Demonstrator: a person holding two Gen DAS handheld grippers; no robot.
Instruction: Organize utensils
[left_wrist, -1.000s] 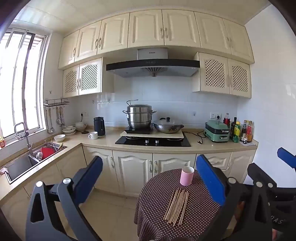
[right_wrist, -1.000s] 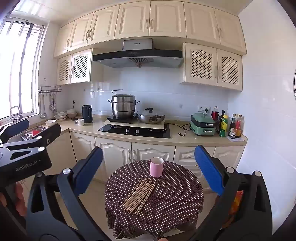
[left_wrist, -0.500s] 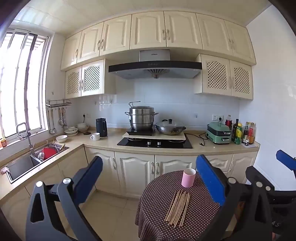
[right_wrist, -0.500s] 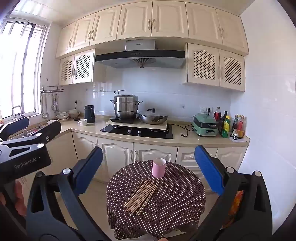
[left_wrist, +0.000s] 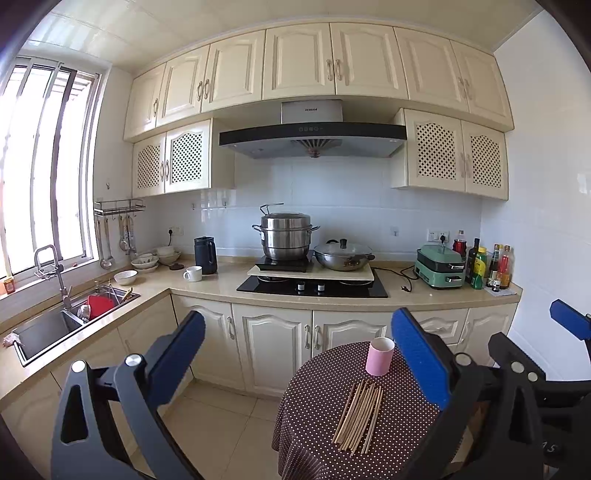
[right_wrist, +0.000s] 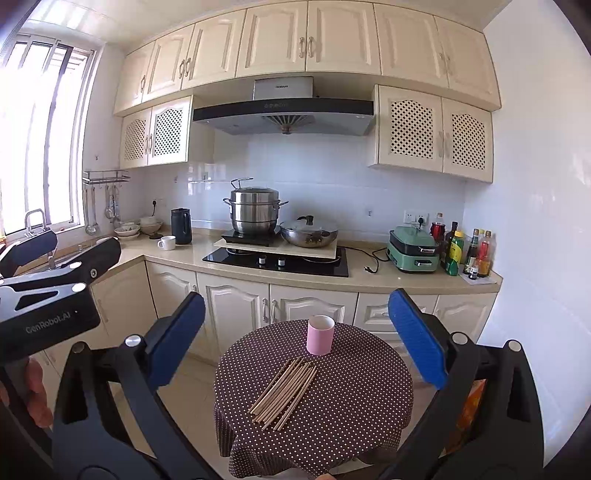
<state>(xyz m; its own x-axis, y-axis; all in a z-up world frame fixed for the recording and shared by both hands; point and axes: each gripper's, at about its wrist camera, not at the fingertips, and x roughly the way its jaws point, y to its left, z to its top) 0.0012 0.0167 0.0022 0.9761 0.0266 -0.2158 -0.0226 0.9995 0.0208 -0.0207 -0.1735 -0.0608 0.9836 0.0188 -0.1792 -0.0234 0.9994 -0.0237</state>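
Observation:
A bundle of wooden chopsticks (right_wrist: 284, 393) lies flat on a small round table with a brown dotted cloth (right_wrist: 354, 398). A pink cup (right_wrist: 320, 335) stands upright just behind them. Both also show in the left wrist view, chopsticks (left_wrist: 359, 415) and cup (left_wrist: 380, 356). My left gripper (left_wrist: 299, 363) is open and empty, well short of the table and to its left. My right gripper (right_wrist: 297, 343) is open and empty, held back from the table and facing it.
A kitchen counter (right_wrist: 369, 280) runs behind the table with a hob (right_wrist: 277, 258), steel pots, a green appliance (right_wrist: 413, 249) and bottles. A sink (left_wrist: 48, 328) sits at the left under the window. Tiled floor lies left of the table.
Both views have shifted slightly, so the table and kitchen sit a little lower and to the right in frame. Both grippers stay open; chopsticks and cup have not moved.

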